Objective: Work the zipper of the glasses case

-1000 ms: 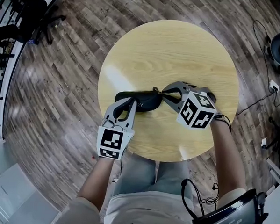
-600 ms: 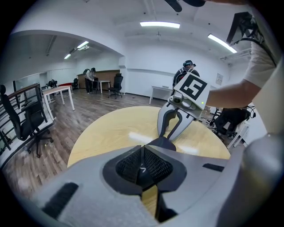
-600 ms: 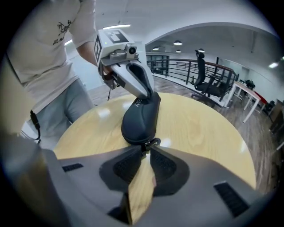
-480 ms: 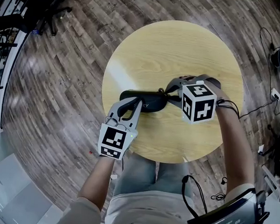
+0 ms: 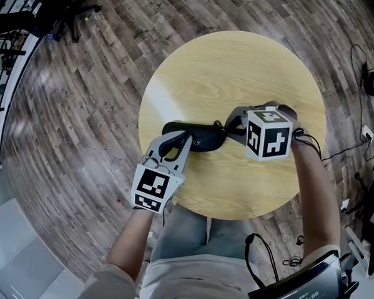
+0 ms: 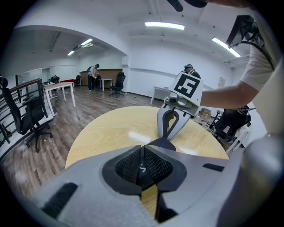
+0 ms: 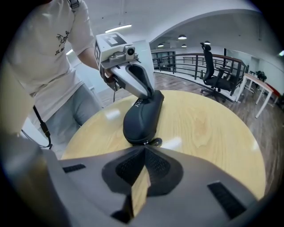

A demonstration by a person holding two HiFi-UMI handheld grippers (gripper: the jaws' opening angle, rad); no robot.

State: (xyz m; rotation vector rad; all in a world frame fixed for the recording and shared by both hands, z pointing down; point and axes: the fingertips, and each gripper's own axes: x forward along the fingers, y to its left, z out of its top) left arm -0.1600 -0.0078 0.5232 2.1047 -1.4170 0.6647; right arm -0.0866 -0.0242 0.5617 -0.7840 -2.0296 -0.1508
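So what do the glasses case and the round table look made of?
Glasses case: matte black, likely a fabric-covered moulded shell; soft sheen, rounded form, white print. Round table: pale wood or wood-look laminate, smooth and semi-gloss; grain lines and light glare show.

"Where's the glasses case (image 5: pixel 203 139)?"

"Lying crosswise on the round wooden counter (image 5: pixel 241 67). The left gripper (image 5: pixel 176 139) has its fingers (image 5: pixel 182 153) over its left end; the right gripper (image 5: pixel 229 126) reaches its right end, at the zipper pull (image 5: pixel 218 124)."
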